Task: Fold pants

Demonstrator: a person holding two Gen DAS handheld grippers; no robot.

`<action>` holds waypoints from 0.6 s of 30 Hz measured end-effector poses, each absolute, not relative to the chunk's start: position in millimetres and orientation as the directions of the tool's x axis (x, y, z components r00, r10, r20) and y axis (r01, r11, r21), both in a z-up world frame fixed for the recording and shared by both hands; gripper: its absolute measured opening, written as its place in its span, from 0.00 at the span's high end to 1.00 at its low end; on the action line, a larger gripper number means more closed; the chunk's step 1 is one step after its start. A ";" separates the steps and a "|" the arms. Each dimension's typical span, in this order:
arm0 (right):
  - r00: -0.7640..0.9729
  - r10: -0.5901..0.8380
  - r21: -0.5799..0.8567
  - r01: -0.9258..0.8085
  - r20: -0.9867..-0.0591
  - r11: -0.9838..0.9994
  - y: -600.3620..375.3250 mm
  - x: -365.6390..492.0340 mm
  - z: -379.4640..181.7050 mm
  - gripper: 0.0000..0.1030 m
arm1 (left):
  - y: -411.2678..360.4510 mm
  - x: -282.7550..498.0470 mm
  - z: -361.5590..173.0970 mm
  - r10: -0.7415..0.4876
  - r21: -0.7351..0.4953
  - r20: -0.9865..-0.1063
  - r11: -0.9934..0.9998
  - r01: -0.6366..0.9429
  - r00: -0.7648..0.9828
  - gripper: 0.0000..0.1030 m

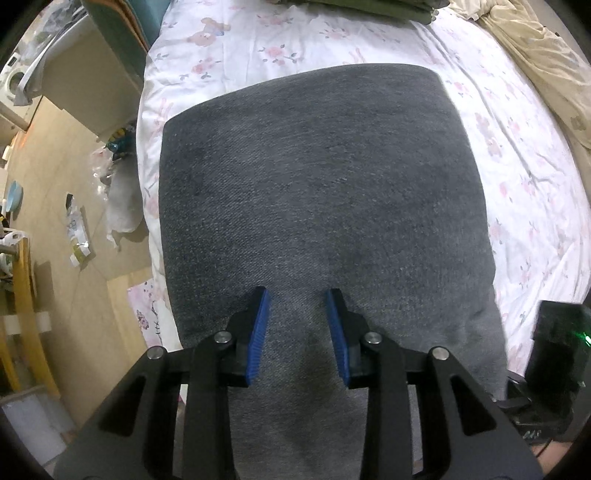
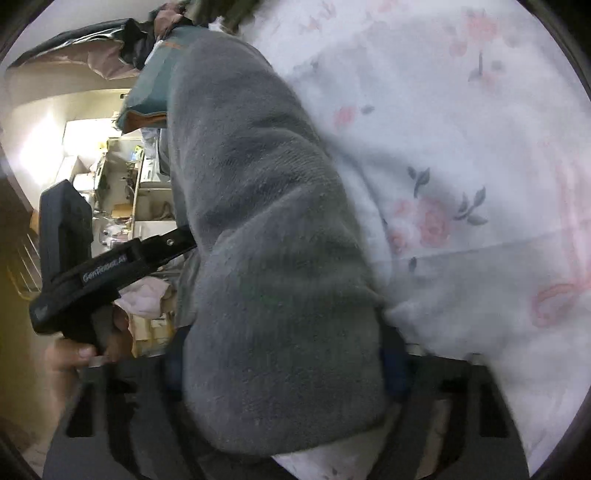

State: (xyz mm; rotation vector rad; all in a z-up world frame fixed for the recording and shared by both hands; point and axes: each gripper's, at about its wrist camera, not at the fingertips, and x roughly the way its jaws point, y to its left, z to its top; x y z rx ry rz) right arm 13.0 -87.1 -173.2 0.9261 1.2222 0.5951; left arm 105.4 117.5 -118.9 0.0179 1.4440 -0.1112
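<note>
Your left gripper (image 1: 297, 295) points straight down over the folded grey pants (image 1: 321, 206), which lie flat as a neat block on the flowered bedsheet (image 1: 517, 155). Its blue pads (image 1: 258, 332) stand a little apart with only fabric surface below them and nothing pinched between, so it is released. Your right gripper (image 2: 284, 369) comes in low from the side, and the thick folded edge of the pants (image 2: 266, 229) sits between its fingers; the picture is blurred, so you cannot tell whether the pads actually press on the cloth. In the right wrist view your hand (image 2: 79, 354) grips the handle of the left gripper (image 2: 173, 242). A folded green garment (image 1: 369, 9) lies at the far end of the bed, well apart from the pants.
</note>
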 end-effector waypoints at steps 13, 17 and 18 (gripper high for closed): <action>0.280 0.774 0.786 -0.093 -0.568 0.611 -213.5 129.0 -104.0 0.54 | 87.4 108.7 -64.4 -0.212 -0.177 -0.911 0.976 0.129 0.354 0.43; 0.213 0.787 0.792 -0.086 -0.579 0.605 -246.1 158.7 -124.5 0.54 | 104.6 123.9 -51.5 -0.196 -0.182 -0.885 0.981 0.073 0.423 0.22; 0.185 0.789 0.797 -0.046 -0.586 0.602 -251.6 163.1 -139.7 0.54 | 112.1 131.4 -55.2 -0.217 -0.210 -0.883 0.976 0.062 0.417 0.22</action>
